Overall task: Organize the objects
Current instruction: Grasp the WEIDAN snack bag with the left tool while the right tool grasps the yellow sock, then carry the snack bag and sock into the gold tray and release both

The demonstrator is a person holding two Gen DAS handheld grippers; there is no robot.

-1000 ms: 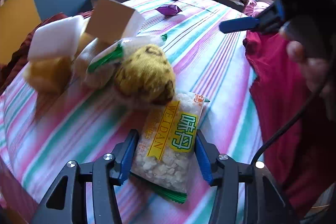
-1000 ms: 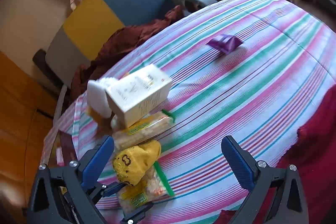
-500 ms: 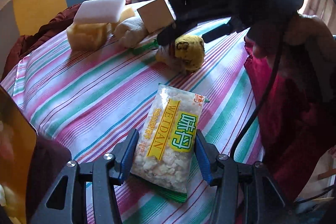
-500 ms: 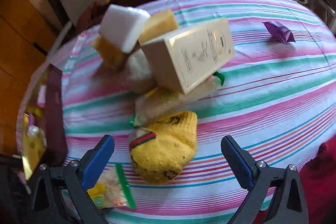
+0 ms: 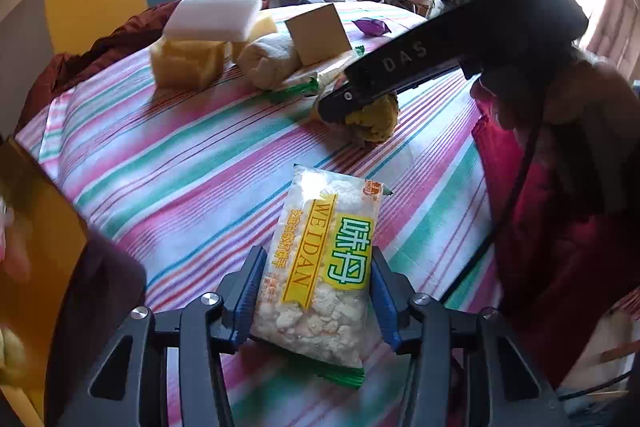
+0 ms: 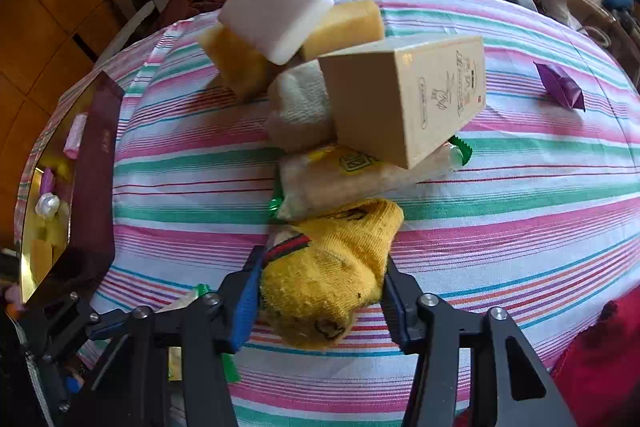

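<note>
My left gripper (image 5: 316, 291) is shut on a clear snack bag (image 5: 324, 267) with yellow and green print, held above the striped tablecloth. My right gripper (image 6: 320, 283) is shut on a rolled yellow sock (image 6: 332, 267) that rests on the cloth; it also shows in the left wrist view (image 5: 374, 119) under the right gripper's black body. Behind the sock lies a second snack bag (image 6: 344, 179) under a tilted beige box (image 6: 412, 99).
A pile holds a white sponge (image 6: 276, 15), yellow sponges (image 6: 344, 27), and a rolled white cloth (image 6: 300, 107). A purple packet (image 6: 560, 87) lies far right. A dark red box (image 6: 96, 163) with small items sits at the table's left edge. A chair stands behind.
My right gripper has dropped down to the yellow sock and shut on it. My left gripper has pulled the snack bag back away from the pile.
</note>
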